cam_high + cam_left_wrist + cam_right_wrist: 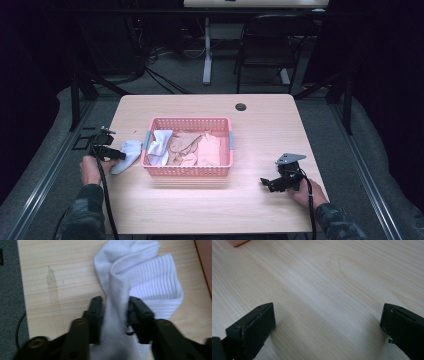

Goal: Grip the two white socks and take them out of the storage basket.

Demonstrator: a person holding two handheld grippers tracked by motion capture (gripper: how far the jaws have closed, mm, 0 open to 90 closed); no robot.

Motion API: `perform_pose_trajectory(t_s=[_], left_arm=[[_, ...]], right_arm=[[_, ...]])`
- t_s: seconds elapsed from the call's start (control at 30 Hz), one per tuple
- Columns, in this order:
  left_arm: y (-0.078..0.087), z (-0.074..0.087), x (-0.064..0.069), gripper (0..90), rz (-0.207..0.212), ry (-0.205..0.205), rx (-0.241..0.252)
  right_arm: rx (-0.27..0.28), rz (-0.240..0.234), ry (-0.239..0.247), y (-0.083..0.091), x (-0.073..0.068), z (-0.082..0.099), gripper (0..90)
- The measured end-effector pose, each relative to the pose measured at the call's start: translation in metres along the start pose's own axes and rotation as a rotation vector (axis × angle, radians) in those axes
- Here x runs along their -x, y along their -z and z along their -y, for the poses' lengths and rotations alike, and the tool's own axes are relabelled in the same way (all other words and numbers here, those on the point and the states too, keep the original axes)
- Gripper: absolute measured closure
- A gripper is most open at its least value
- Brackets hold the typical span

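Note:
A white ribbed sock lies crumpled on the wooden table, just left of the pink basket. In the high view the sock sits at the tip of my left gripper. A raised fold of it stands between the parted jaws of my left gripper, loose rather than pinched. Near the table's front right, my right gripper rests low with its jaws wide apart. Between the jaws of the right gripper there is only bare wood.
The basket holds a white cloth at its left end and several tan and pink pieces. A dark cable hole sits near the table's far edge. A chair and a desk leg stand behind the table.

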State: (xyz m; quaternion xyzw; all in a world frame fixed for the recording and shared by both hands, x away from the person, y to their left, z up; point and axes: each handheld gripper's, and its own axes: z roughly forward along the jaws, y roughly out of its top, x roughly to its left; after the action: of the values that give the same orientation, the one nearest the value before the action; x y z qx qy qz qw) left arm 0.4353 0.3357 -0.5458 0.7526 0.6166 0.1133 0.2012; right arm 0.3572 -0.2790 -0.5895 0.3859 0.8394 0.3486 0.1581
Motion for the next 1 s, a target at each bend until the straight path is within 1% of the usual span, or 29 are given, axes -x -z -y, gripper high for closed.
perform_pose_trajectory(t_s=[0.03, 0.1, 0.2, 0.27, 0.37, 0.4, 0.47, 0.5, 0.63, 0.67, 0.73, 0.8, 0.83, 0.87, 0.93, 1.0], left_arm=[[0.003, 0.000, 0.000, 47.0, -0.008, 0.001, 0.001], [0.009, 0.001, 0.000, 38.3, -0.021, 0.004, 0.028], [0.022, -0.002, -0.001, 27.6, -0.020, 0.011, 0.057], [0.033, -0.005, 0.000, 23.9, -0.017, 0.005, 0.094], [0.049, -0.011, 0.007, 17.7, -0.009, -0.017, 0.132], [0.055, -0.014, 0.011, 15.8, -0.011, -0.026, 0.143], [0.064, -0.019, 0.019, 13.9, -0.003, -0.055, 0.158], [0.068, -0.022, 0.024, 11.9, -0.006, -0.071, 0.164], [0.080, -0.033, 0.044, 5.4, 0.001, -0.123, 0.184], [0.081, -0.036, 0.050, 4.2, 0.007, -0.137, 0.183], [0.083, -0.041, 0.060, 2.0, 0.001, -0.165, 0.185], [0.084, -0.045, 0.070, 0.7, 0.016, -0.181, 0.184], [0.083, -0.047, 0.075, 0.2, 0.008, -0.193, 0.189], [0.083, -0.049, 0.080, 0.0, 0.009, -0.205, 0.190], [0.080, -0.053, 0.089, 0.0, 0.022, -0.222, 0.191], [0.077, -0.056, 0.097, 0.0, 0.036, -0.248, 0.183]], right_arm=[[0.000, 0.000, 0.000, 0.000, 0.000, 0.000, 0.0], [0.000, 0.000, 0.000, 0.000, 0.000, 0.000, 0.0], [0.000, 0.000, 0.000, 0.000, 0.000, 0.000, 0.0], [0.000, 0.000, 0.000, 0.000, 0.000, 0.000, 0.0], [-0.001, 0.000, 0.000, 0.000, 0.000, 0.000, 0.0], [0.000, 0.000, 0.000, 0.000, 0.000, 0.000, 0.0], [0.000, 0.000, 0.000, 0.000, 0.000, 0.000, 0.0], [0.000, 0.000, 0.000, 0.000, 0.000, 0.000, 0.0], [-0.001, 0.000, 0.000, 0.000, 0.000, 0.000, 0.0], [0.000, 0.000, 0.000, 0.000, 0.000, 0.000, 0.0], [-0.001, 0.000, 0.000, 0.000, 0.000, 0.000, 0.0], [-0.001, 0.000, 0.000, 0.000, 0.000, 0.000, 0.0], [0.000, 0.001, 0.000, 0.000, 0.000, 0.000, 0.0], [0.000, 0.000, 0.000, 0.000, 0.000, 0.000, 0.0], [0.000, 0.000, 0.000, 0.000, 0.000, 0.000, 0.0], [0.000, 0.000, 0.000, 0.000, 0.000, 0.000, 0.0]])
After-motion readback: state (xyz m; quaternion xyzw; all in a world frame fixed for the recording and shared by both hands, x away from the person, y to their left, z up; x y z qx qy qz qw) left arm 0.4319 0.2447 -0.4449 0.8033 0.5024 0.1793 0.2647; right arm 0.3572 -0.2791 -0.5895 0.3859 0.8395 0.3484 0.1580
